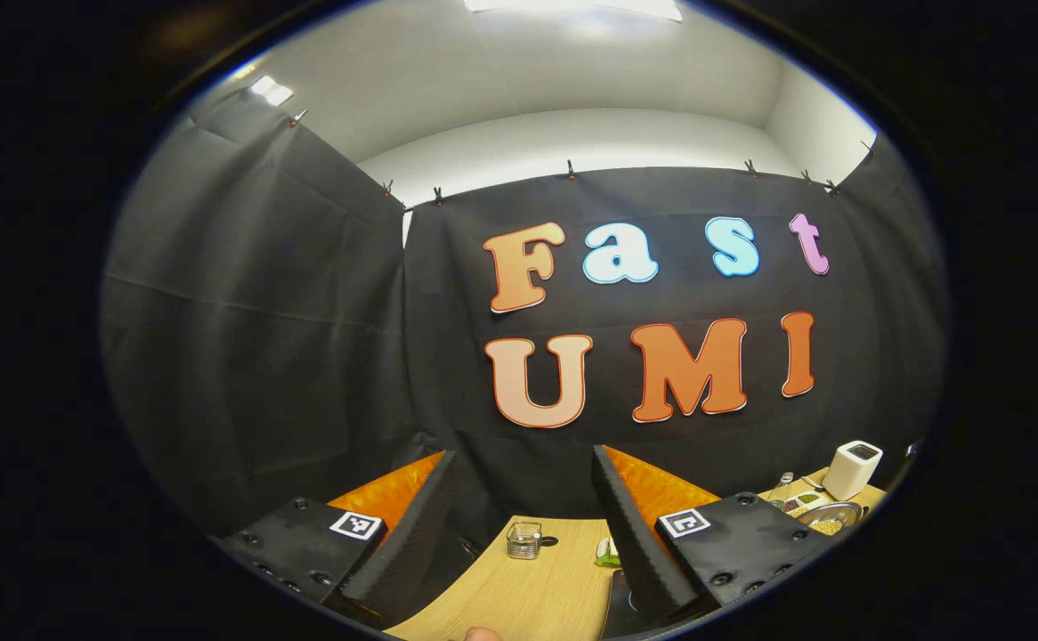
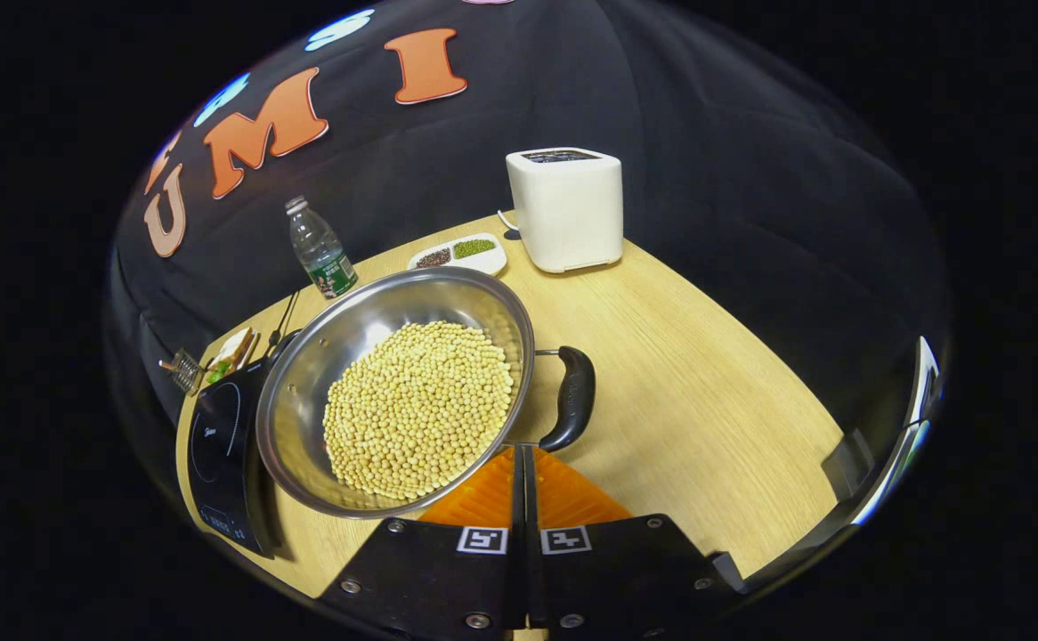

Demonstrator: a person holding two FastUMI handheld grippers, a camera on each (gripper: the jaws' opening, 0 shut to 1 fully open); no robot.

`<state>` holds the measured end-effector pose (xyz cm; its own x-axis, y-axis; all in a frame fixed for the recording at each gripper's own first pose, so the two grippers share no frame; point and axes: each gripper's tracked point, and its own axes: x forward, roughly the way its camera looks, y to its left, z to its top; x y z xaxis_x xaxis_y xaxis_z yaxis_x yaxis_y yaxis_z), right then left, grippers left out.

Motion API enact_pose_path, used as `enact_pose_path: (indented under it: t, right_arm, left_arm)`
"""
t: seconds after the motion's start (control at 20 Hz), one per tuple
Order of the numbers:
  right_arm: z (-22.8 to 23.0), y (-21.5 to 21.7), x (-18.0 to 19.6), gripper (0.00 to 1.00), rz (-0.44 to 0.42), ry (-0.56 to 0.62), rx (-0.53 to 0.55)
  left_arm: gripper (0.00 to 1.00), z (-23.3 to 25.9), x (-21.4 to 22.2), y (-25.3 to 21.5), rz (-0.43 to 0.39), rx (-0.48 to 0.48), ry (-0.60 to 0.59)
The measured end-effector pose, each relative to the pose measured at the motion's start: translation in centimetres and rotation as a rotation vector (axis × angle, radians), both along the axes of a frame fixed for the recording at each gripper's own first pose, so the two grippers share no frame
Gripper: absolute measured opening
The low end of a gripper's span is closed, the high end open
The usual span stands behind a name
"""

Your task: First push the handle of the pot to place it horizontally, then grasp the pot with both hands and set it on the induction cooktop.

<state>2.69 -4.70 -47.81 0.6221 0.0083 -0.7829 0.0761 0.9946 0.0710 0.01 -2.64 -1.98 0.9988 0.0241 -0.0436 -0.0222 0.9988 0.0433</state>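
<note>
A steel pot [image 2: 394, 392] heaped with yellow soybeans sits on the wooden table [image 2: 706, 401], seen close in the right gripper view. Its black handle [image 2: 572, 396] sticks out on the pot's right side and lies across the view. My right gripper [image 2: 520, 452] is shut, its tips under the pot's rim by the near end of the handle, and nothing shows between the fingers. The black induction cooktop [image 2: 216, 445] lies just left of the pot. My left gripper [image 1: 521, 456] is open and raised, facing the booth wall. The pot [image 1: 831, 515] appears small at far right.
A white boxy appliance [image 2: 568, 209], a divided dish of beans [image 2: 458, 254] and a water bottle [image 2: 321, 249] stand behind the pot. A small glass jar [image 1: 524, 539] and a green item [image 1: 608, 552] sit near the table's back edge.
</note>
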Motion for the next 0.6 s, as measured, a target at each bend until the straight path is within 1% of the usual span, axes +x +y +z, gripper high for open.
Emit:
enact_pose_path:
  t: [0.6]
  right_arm:
    - [-0.5,-1.7,4.6,0.00,-0.022,0.003,-0.011]
  left_arm:
    - [0.98,-1.5,1.7,-0.3,0.019,-0.008,0.042]
